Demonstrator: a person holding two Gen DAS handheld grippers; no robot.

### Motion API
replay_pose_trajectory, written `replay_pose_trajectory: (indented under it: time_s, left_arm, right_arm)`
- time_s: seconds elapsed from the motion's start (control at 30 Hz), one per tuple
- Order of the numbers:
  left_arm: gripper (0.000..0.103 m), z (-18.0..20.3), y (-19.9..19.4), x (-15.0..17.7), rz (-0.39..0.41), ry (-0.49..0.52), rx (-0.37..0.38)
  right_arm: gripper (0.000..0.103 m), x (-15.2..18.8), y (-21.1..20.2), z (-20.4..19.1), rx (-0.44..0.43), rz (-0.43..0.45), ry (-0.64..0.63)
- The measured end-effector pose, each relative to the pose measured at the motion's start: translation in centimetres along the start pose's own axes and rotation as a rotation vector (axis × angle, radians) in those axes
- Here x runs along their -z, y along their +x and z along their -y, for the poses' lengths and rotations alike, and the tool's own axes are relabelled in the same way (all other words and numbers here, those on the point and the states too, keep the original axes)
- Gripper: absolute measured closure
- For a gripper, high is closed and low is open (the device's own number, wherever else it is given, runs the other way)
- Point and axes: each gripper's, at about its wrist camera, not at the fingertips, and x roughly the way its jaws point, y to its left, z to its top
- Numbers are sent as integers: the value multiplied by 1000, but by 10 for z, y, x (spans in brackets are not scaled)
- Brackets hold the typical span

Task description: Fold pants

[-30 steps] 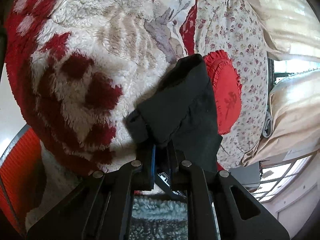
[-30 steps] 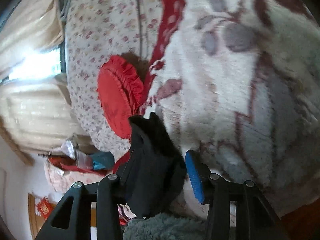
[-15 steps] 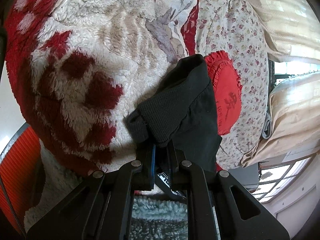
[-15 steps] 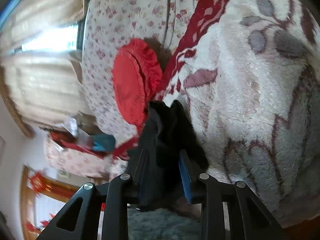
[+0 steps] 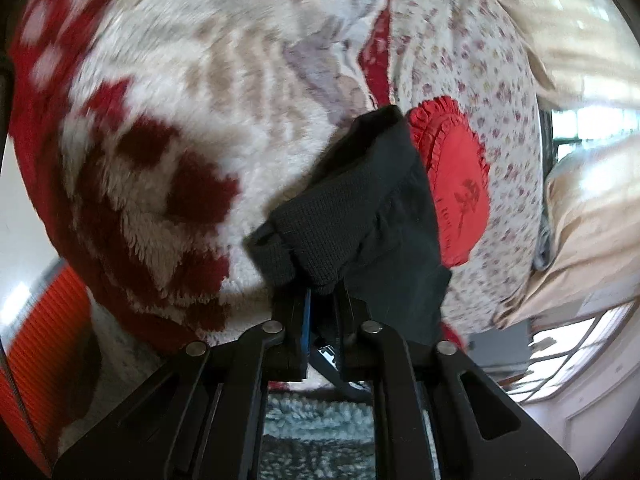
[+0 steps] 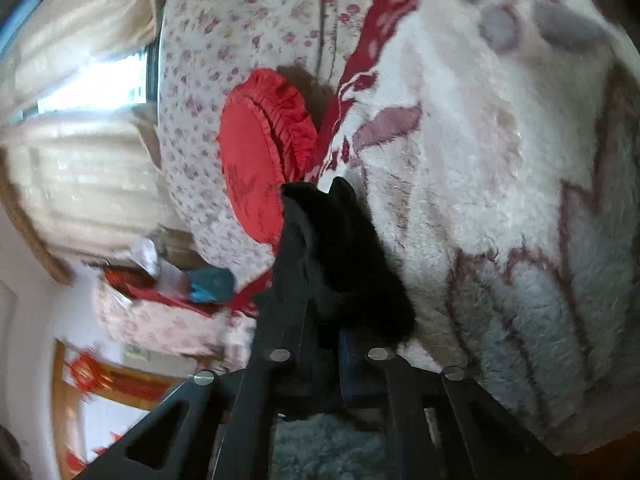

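Note:
The black pants [image 5: 380,200] hang bunched over a fluffy blanket. In the left wrist view their ribbed waistband edge sits in my left gripper [image 5: 322,300], whose jaws are shut tight on the fabric. In the right wrist view another dark fold of the pants [image 6: 344,256] rises between the fingers of my right gripper [image 6: 324,332]. Its jaws are closing and stand almost together, with the cloth pinched against the blue pad [image 6: 346,344]. The rest of the pants is hidden below the fingers.
A white and red plush blanket [image 5: 180,100] [image 6: 500,160] covers the bed. A red frilled round cushion [image 5: 456,184] [image 6: 256,152] lies on a floral sheet [image 5: 480,80] just beyond the pants. Cream curtains [image 5: 580,20] and a bright window lie farther off.
My right gripper's jaws have come together on the black fabric, from wide apart to nearly touching, and the wrist has rolled a little. The left gripper has kept its hold and place.

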Motion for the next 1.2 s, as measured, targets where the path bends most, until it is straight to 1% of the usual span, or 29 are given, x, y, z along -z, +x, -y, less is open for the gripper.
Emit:
replay_pose_trajectory:
  time_s: [0.07, 0.13, 0.2, 0.23, 0.27, 0.33, 0.4, 0.43, 0.47, 0.5, 0.53, 0.57, 0.6, 0.63, 0.67, 0.7, 0.73, 0.77, 0.8, 0.83, 0.87, 0.9, 0.93, 1.0, 1.03, 1.1, 1.13, 1.17, 1.2]
  left_arm:
    - [96, 13, -7, 2, 22, 81, -49]
    - [96, 18, -13, 2, 36, 117, -48]
    - [96, 12, -10, 0, 23, 105, -57]
    - [96, 5, -3, 0, -4, 94, -68]
    - [94, 0, 1, 0, -8, 79, -58]
    - [93, -1, -1, -1, -4, 63, -49]
    - [92, 2, -6, -2, 0, 65, -54]
    - [91, 4, -10, -2, 7, 75, -64]
    - [88, 8, -15, -2, 24, 99, -86]
    - [84, 16, -22, -2, 58, 136, -124]
    - [81, 23, -29, 0, 107, 171, -182]
    - [81, 34, -39, 2, 185, 219, -273]
    - [81, 46, -47, 5, 263, 275, -344]
    - [81, 54, -51, 7, 305, 312, -357]
    - [81, 68, -54, 11, 346, 367, -358]
    - [81, 76, -52, 13, 360, 402, -357]
    - [79, 90, -45, 17, 362, 465, -349]
    - [77, 99, -36, 19, 342, 506, -337]
    - [77, 108, -21, 19, 303, 548, -303]
    - [77, 111, -11, 17, 283, 563, -290]
    - [77, 114, -1, 13, 276, 569, -304]
    - [77, 117, 9, 5, 282, 562, -336]
    - [77, 118, 16, -3, 283, 549, -351]
    - [77, 112, 33, -24, 253, 494, -380]
    - [77, 107, 38, -31, 238, 463, -389]
    - [75, 91, 48, -42, 188, 371, -368]
    - [74, 82, 48, -44, 185, 327, -333]
    - [74, 76, 46, -45, 187, 307, -307]
    - [74, 72, 44, -45, 188, 296, -299]
  right_arm:
    - [96, 2, -5, -8, 25, 5, -49]
    - [96, 3, -13, -13, 26, 12, -72]
    - [96, 4, -17, -14, 33, 8, -78]
    - [96, 4, -16, -10, 52, 3, -78]
    - [96, 5, -14, -5, 65, -5, -68]
    - [96, 5, -9, 8, 91, -19, -42]
    - [96, 5, -10, 10, 97, 5, -28]
    - [96, 3, -12, 6, 125, 22, -43]
    - [96, 1, -16, 0, 162, 48, -71]
    - [96, -2, -22, -6, 204, 83, -101]
    - [96, -7, -32, -17, 252, 142, -141]
    - [96, -11, -40, -26, 286, 184, -169]
    - [96, -15, -46, -37, 320, 227, -207]
    - [96, -19, -50, -56, 331, 263, -267]
    - [95, -21, -47, -71, 328, 268, -311]
    - [95, -23, -37, -91, 317, 248, -369]
    - [95, -23, -20, -113, 294, 200, -429]
    - [95, -20, -3, -129, 272, 152, -476]
    - [95, -16, 18, -147, 246, 95, -525]
    - [95, -9, 52, -172, 196, -8, -588]
    - [95, -3, 78, -188, 158, -82, -619]
    - [95, 5, 106, -203, 121, -159, -650]
    - [95, 14, 138, -216, 105, -241, -674]
    - [95, 31, 186, -228, 131, -307, -703]
    - [95, 40, 219, -230, 118, -368, -688]
    - [95, 52, 263, -222, 94, -440, -622]
    - [95, 60, 285, -214, 83, -485, -585]
    - [95, 67, 300, -208, 70, -528, -566]
    - [95, 75, 320, -199, 66, -599, -557]
